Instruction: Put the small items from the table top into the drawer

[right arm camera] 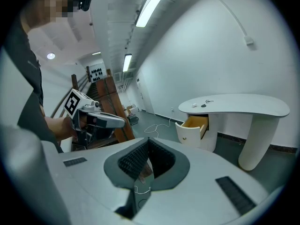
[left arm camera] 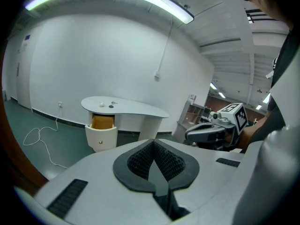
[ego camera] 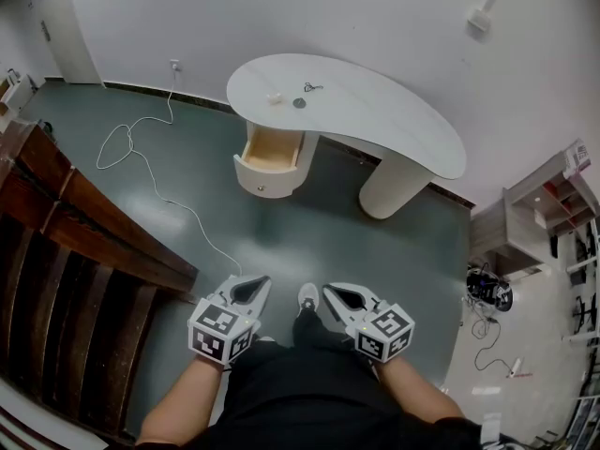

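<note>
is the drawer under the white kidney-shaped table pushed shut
No, in the head view the white-fronted drawer under the white kidney-shaped table stands pulled out, with its bare wooden inside showing.

Quick count, folks: one bench (ego camera: pixel 394 111), one drawer (ego camera: pixel 272 153) in it. Three small items on top: one white lump (ego camera: pixel 275 97), one dark disc (ego camera: pixel 299 103), one wiry metal bit (ego camera: pixel 310 87). Two grippers: one left gripper (ego camera: pixel 253 287), one right gripper (ego camera: pixel 334 294), with one marker cube apiece. One white cable (ego camera: pixel 170 106) on the floor (ego camera: pixel 281 242), one shelf unit (ego camera: pixel 534 214).
</note>
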The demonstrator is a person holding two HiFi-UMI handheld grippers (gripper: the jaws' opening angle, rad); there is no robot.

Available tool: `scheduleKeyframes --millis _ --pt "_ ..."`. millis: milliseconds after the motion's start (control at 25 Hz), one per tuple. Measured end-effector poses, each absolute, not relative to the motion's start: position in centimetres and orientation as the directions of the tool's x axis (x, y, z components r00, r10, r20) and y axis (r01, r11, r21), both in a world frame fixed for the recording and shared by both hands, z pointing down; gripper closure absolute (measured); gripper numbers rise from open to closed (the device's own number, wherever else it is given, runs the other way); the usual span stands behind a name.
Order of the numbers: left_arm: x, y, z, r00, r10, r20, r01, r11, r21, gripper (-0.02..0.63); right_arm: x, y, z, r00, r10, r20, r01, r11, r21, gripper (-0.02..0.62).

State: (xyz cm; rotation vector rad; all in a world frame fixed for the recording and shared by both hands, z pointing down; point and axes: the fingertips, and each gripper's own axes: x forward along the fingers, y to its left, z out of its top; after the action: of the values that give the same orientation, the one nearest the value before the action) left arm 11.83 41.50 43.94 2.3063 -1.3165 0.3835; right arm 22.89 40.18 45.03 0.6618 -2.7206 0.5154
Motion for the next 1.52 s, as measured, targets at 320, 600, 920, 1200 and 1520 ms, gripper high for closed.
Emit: scheduleKeyframes --millis 320,600,920,1200,1520 --pt "10.8 33.9 43.9 0.454 -0.762 0.462 -0.891 -0.39 0.232 0.592 21.6 31.5 44.6 -0.866 -0.361 0.346 -0.451 0.863 -0.228 0.598" --pt "12.4 25.4 42.6 0.442 -0.777 0.448 -0.897 -0.39 0.208 0.592 21.5 22.5 43.6 -0.883 -0.337 0.326 -0.416 0.885 -0.209 0.598" --pt "11.9 19.6 42.3 0.364 -0.8 0.478 -0.931 -0.31 0.191 0.592 22.0 15.1 43.2 -0.908 -0.283 0.307 -0.357 0.909 -0.217 0.598" --pt "12.8 16.3 42.3 0.331 -0.804 0.493 -0.944 -0.287 0.164 0.592 23.0 11.2 43.8 -0.915 -0.266 0.305 -0.341 0.912 -0.228 0.598" --pt "11.8 14.2 43.1 0.322 -0.792 0.519 -0.947 -0.274 0.17 0.592 22.1 9.5 44.5 -0.916 -0.251 0.312 -0.333 0.91 -0.247 0.598"
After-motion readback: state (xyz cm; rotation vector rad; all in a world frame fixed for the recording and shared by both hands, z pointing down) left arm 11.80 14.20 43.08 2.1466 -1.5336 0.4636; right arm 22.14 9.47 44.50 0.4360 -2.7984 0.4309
